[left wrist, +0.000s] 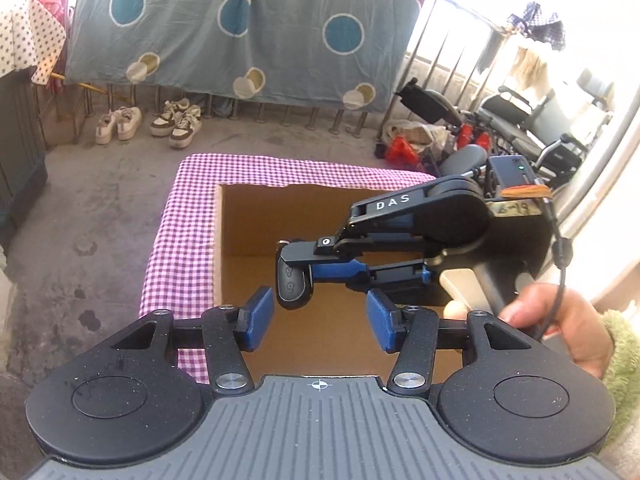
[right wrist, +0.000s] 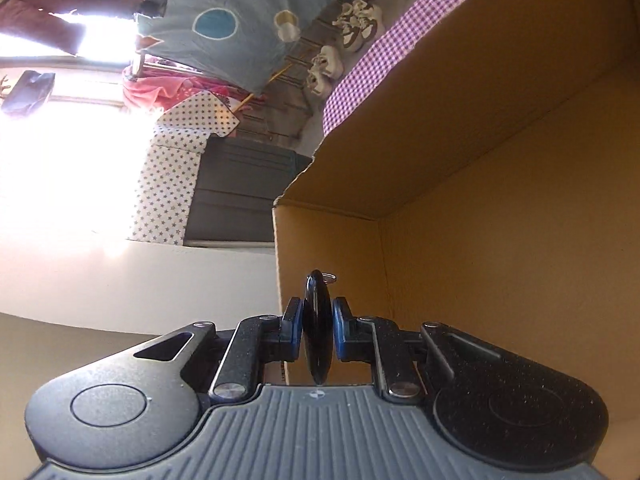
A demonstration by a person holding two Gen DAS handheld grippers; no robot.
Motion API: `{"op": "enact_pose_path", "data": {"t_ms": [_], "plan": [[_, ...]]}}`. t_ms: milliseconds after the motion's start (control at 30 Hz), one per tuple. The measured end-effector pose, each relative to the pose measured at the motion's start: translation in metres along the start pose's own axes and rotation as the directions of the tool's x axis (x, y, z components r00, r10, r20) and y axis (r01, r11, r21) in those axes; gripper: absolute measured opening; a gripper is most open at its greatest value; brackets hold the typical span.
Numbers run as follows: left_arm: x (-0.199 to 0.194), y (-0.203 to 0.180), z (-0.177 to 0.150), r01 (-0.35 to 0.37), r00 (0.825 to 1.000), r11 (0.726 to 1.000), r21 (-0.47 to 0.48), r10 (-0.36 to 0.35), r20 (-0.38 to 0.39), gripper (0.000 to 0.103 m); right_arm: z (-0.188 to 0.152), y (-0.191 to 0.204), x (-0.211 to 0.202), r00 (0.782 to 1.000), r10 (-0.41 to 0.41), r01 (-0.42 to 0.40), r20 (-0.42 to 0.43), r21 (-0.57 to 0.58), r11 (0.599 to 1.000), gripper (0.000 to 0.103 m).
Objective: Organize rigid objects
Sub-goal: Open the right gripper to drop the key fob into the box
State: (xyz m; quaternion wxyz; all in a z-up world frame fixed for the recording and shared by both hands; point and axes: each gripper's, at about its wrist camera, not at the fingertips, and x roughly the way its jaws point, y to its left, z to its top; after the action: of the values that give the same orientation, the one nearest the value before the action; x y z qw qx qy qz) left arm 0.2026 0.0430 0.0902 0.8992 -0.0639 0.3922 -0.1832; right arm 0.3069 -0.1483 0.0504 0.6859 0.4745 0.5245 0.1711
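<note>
carrying a black key fob (right wrist: 317,326) pinched in the right gripper (right wrist: 317,330) jaws over the cardboard box (right wrist: 500,200); next, release inside; left gripper (left wrist: 320,316) jaws part-open, empty.

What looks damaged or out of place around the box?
The cardboard box has a ragged, torn top edge at its far rim. Otherwise nothing stands out: the right tongs grip a black key fob over the box.
</note>
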Motion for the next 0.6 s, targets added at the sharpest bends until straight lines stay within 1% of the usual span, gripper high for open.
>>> {"op": "enact_pose_path", "data": {"t_ms": [67,133,200,300,400,467,533,600], "plan": [[-0.002,0.004,-0.001,-0.013,1.0,1.0,-0.005,0.013,0.006,0.053,0.008,0.0,0.017,1.0,-0.023,0.023,-0.003,0.001,1.0,0.017],[-0.004,0.007,-0.002,-0.016,1.0,1.0,-0.01,0.016,0.016,0.054,0.013,-0.002,0.03,0.999,-0.035,0.035,-0.006,0.028,0.999,0.02],[-0.007,0.008,-0.002,-0.017,0.999,1.0,-0.019,0.018,0.03,0.056,0.018,-0.003,0.037,0.999,-0.051,0.051,0.001,0.038,0.998,0.02],[-0.009,0.01,-0.004,-0.013,0.999,1.0,-0.025,0.014,0.037,0.057,0.018,-0.002,0.04,0.998,-0.058,0.057,0.002,0.039,0.998,0.02],[-0.014,0.01,-0.007,-0.012,0.999,1.0,-0.028,0.014,0.044,0.058,0.011,0.0,0.028,0.998,-0.055,0.055,0.012,0.024,0.998,0.02],[-0.02,0.01,-0.009,-0.006,0.998,0.999,-0.034,0.008,0.055,0.059,0.008,0.005,0.018,0.999,-0.036,0.036,0.02,0.009,0.999,0.02],[-0.028,0.01,-0.01,0.004,0.998,0.999,-0.036,-0.002,0.067,0.063,0.001,0.009,0.001,1.0,-0.011,0.011,0.03,-0.014,1.0,0.02],[-0.038,0.006,-0.013,0.013,0.996,0.999,-0.031,-0.01,0.087,0.07,-0.011,0.013,-0.023,0.999,0.023,-0.021,0.038,-0.039,0.999,0.02]]}}
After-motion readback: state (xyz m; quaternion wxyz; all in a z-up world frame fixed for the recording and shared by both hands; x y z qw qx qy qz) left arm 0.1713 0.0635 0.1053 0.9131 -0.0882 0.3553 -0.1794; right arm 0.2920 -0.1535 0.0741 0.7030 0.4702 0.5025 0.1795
